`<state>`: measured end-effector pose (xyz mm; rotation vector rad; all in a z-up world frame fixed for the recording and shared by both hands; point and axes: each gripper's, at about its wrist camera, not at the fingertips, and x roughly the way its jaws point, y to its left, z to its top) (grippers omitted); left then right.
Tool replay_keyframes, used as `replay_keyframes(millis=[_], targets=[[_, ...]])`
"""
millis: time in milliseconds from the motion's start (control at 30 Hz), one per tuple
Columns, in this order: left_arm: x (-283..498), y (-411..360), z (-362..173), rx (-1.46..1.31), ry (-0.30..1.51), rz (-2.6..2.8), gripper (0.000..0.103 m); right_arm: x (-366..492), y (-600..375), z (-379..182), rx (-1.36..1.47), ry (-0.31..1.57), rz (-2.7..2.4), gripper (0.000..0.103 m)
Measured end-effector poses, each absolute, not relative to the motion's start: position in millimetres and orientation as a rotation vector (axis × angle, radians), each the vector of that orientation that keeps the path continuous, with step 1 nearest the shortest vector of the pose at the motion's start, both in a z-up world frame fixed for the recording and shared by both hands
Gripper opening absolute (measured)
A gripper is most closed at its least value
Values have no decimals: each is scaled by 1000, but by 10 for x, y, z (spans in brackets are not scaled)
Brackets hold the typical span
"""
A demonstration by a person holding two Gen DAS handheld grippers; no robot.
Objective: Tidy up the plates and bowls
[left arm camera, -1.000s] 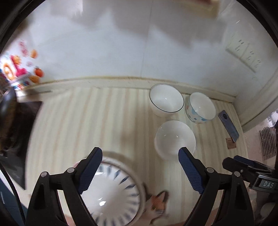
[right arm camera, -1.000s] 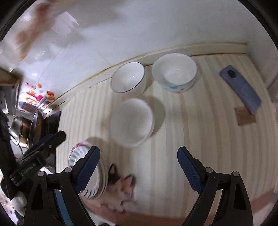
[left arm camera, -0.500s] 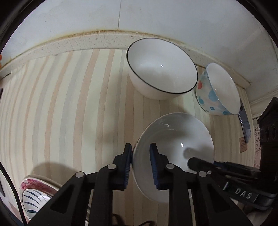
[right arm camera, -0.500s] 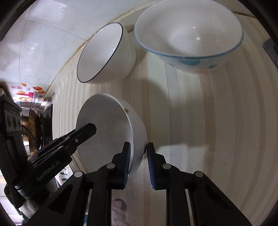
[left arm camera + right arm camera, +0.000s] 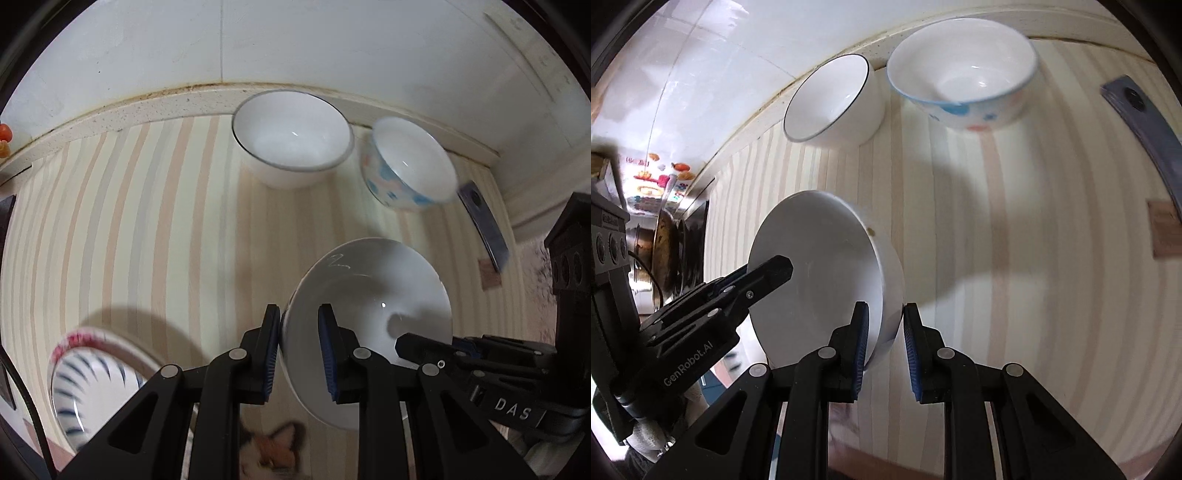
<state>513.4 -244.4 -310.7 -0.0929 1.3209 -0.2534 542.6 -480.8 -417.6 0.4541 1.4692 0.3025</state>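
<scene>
You pinch the plain white bowl (image 5: 369, 295) in both grippers, left gripper (image 5: 299, 354) and right gripper (image 5: 884, 343), so next carry it level onto the black-rimmed bowl (image 5: 291, 144).

The counter (image 5: 147, 229) is covered in a sheet of pale cream, beige and grey stripes, and ends at a speckled stone upstand below the white wall. Near that back edge a white ceramic bowl with a thin dark rim (image 5: 291, 138) stands upright, and just beside it to the right a white bowl with blue and pink spots (image 5: 408, 166). Further right lie a flat dark blue rectangular device (image 5: 1145, 122) and a small brown square (image 5: 1165, 232). At the near left edge sit stacked plates, the top one white with blue dashes (image 5: 85, 384), over a red-patterned rim.
</scene>
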Motion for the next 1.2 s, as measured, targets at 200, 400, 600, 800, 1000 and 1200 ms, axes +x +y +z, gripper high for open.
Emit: replay_keyframes(millis=[200,400,600,800,1000,1200], targets=[[4789,-2547,-3159,-76,1356,-288,19,5009,-4859,-4181,456,1503,282,21],[4595,-2601,-3372,-56,1398,-293,19,4772,-4832,-4392,459,1542,264,21],[4576,-2623,-3513,-33,1416,-280,19,4658,-4812,-4552,443,1576,264,21],[4574,-2637,-3555,-7,1418,-274,19,4645,-4776,-4587,440,1586,271,21],[4584,-2677,-3575,-3,1415,-270,19,4679,-4796,-4591,432,1591,274,21],[4605,-2590,-3292,-54,1386,-273,19,4777,-4897,-4366,445,1591,291,22]])
